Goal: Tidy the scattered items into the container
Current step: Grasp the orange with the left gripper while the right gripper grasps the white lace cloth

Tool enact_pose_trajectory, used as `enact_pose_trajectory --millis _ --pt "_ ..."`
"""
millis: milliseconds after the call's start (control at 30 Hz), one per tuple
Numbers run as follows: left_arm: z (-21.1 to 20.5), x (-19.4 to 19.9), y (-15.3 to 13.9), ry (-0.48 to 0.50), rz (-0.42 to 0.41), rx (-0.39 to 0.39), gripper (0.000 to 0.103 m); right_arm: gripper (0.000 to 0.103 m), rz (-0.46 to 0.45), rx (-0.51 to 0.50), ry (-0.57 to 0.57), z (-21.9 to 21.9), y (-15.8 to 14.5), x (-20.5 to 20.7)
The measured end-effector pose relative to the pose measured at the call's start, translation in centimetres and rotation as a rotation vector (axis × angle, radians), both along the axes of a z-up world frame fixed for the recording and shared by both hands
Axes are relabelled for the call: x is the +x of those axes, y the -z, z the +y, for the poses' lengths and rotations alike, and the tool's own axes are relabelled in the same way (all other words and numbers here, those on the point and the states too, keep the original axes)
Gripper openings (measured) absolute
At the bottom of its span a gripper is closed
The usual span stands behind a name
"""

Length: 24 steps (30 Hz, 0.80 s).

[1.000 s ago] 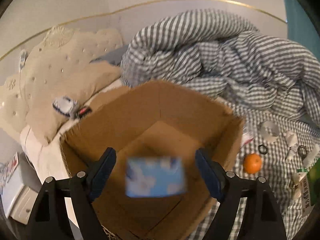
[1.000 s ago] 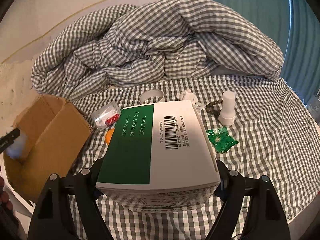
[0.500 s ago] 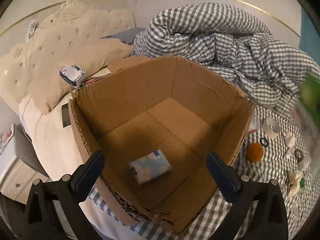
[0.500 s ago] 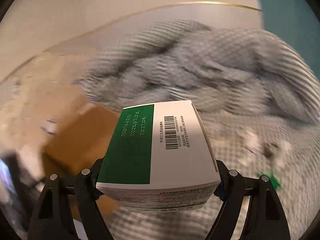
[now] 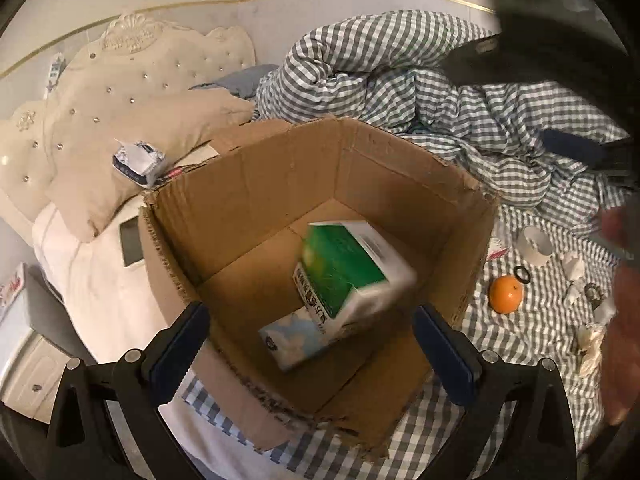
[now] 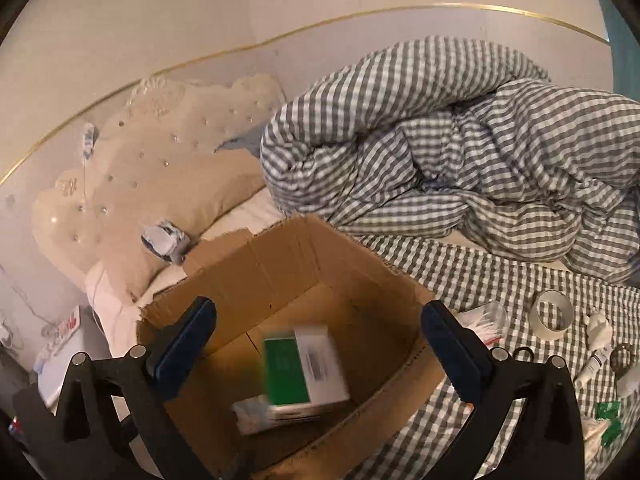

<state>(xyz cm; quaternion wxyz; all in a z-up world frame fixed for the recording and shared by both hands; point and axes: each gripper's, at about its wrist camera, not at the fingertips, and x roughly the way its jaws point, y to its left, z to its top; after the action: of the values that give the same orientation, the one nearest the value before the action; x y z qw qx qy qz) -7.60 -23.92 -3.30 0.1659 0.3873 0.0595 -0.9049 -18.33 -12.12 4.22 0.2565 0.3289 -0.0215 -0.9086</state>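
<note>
An open cardboard box (image 5: 248, 184) stands on the bed; it also shows in the right wrist view (image 6: 280, 268). Inside it a green and white carton (image 5: 348, 268), blurred by motion, lies tilted over a pale blue tissue pack (image 5: 292, 340). The carton (image 6: 304, 368) and the pack (image 6: 250, 412) also show in the right wrist view. My left gripper (image 5: 308, 344) is open and empty above the box's near rim. My right gripper (image 6: 318, 344) is open and empty above the box.
On the checked sheet right of the box lie an orange (image 5: 506, 294), a tape roll (image 5: 536, 242), a black ring (image 5: 522, 274), small white bottles (image 6: 598, 344) and a green wrapper (image 6: 608, 428). A rumpled checked duvet (image 6: 460, 160) lies behind. A beige pillow (image 5: 132, 152) is at left.
My right gripper swung over the box and let go of the green and white carton, which now lies in the box on the tissue pack. My left gripper stayed open above the box.
</note>
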Motion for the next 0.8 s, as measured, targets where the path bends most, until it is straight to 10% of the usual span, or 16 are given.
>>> enact_pose_trajectory --millis 233,567,800 --pt "3.0 0.9 -1.4 0.029 0.028 -0.013 0.103 0.103 0.080 0.055 0.130 10.0 -2.3 4.0" --pt "14.1 -0.4 0.2 0.216 0.054 0.004 0.103 0.103 -0.155 0.129 0.539 32.3 8.9 9.3" --pt "19.8 -3.4 3.6 0.298 -0.006 0.001 0.103 0.103 -0.218 0.191 0.586 36.0 13.2 8.4"
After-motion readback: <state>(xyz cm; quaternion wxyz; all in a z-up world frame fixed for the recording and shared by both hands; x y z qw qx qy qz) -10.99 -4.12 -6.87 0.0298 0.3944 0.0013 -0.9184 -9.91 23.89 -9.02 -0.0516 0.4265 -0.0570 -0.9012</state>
